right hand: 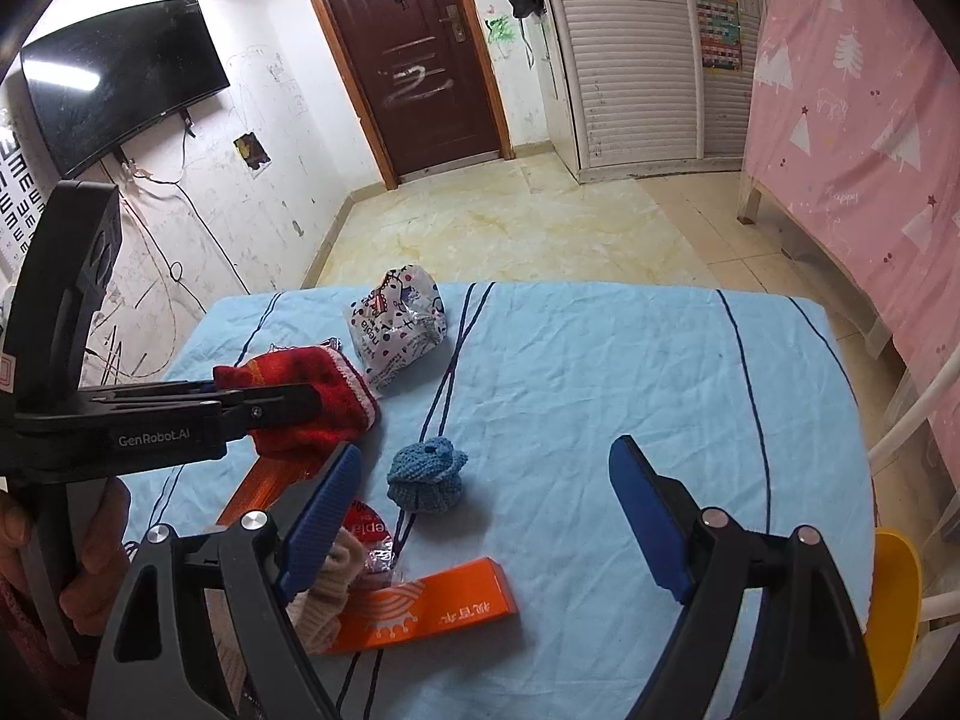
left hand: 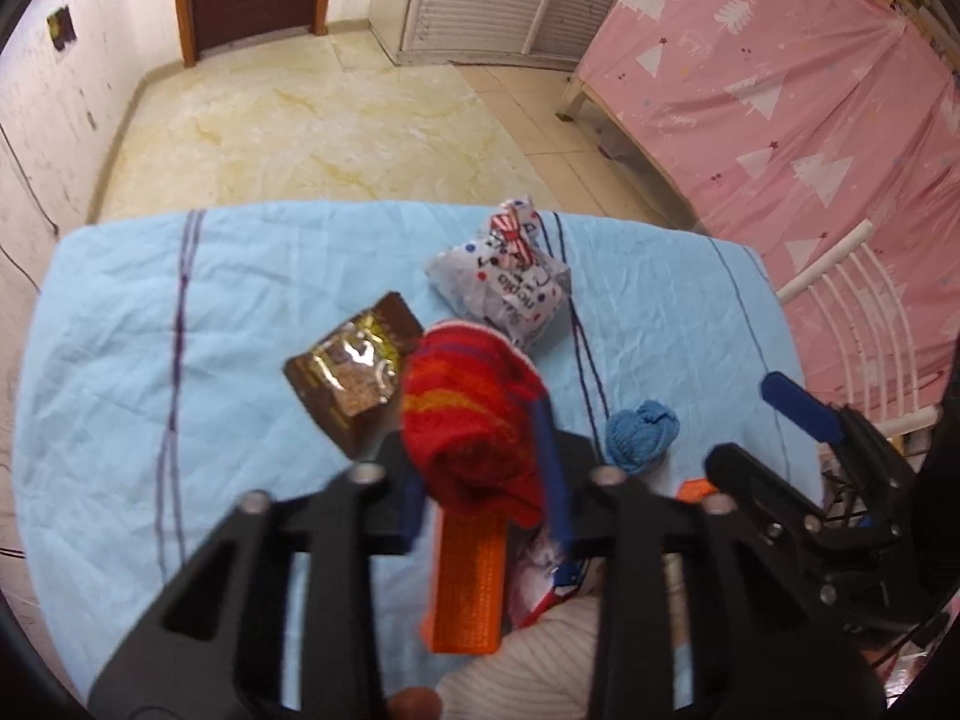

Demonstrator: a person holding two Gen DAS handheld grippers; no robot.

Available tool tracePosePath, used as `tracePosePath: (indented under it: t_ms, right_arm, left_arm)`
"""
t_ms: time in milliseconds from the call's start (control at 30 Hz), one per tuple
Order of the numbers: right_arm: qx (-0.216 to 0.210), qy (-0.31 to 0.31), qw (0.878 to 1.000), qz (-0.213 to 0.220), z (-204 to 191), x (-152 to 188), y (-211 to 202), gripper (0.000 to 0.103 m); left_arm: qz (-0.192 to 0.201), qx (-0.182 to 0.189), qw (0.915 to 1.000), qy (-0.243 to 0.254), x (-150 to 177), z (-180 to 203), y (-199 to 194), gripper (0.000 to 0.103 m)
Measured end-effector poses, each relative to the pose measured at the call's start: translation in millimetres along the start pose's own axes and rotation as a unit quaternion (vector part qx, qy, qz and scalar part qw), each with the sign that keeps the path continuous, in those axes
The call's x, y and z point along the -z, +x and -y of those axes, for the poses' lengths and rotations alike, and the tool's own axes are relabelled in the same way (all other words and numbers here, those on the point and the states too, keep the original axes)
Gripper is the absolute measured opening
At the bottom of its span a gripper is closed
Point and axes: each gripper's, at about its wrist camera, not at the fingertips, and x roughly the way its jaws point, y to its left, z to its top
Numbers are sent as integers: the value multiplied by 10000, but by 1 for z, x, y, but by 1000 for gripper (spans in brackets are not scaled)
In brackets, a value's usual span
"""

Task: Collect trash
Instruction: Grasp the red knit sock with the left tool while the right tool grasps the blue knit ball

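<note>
Left gripper [left hand: 480, 480], black frame with blue pads, is clenched on a red knitted woollen piece with orange stripes and a pink edge [left hand: 474, 414]; the pads press into the wool from both sides, so the grip looks secure, though this is clothing rather than rubbish. Right gripper [right hand: 486, 516] hangs released, jaws wide, nothing between them, above the light blue striped tablecloth [right hand: 660, 390]. Nearest the onlooker's edge lie a flat orange cardboard box with white print [right hand: 432, 606], a beige ribbed knit piece [right hand: 324, 600] and a crumpled red and silver foil wrapper [right hand: 369, 540] touching it. The box should be light and stiff; best taken across its narrow width near the middle, since its glossy faces may slip. The foil wrapper is thin, crushable, weightless; pinch a raised fold. A second long orange box [left hand: 468, 582] lies under the held wool. Just past the open jaws sits a small blue knitted ball of wool [right hand: 427, 477], soft, not trash by my reckoning. Beside the red wool lies a brown glossy foil snack packet [left hand: 351, 384], flat and slippery; a corner or seam edge offers the best hold. Farther, near the table's far edge, a white crumpled plastic bag with dots and red print [right hand: 399, 324], puffy, yielding, easily pinched at its crest. Beyond: marbled floor, brown door.
</note>
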Motion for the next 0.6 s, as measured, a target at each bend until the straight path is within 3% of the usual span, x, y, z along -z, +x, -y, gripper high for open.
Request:
tracePosePath:
  t_ms: [67, 233, 400, 600]
  right_arm:
    - [11, -6, 10000, -40, -1, -3, 4, 78]
    - [-138, 5, 9997, -188, -4, -6, 15, 78]
    - [-275, 1, 9988, -398, -9, -8, 27, 78]
    - [-98, -40, 9986, -512, -15, -7, 39, 76]
  left_arm:
    - [105, 54, 9999, -77, 0, -2, -3, 14]
    - [430, 251, 9985, -221, 0, -9, -31, 13]
    - [733, 211, 9969, -172, 3, -10, -61, 13]
    - [986, 46, 9951, -57, 9, -10, -80, 13]
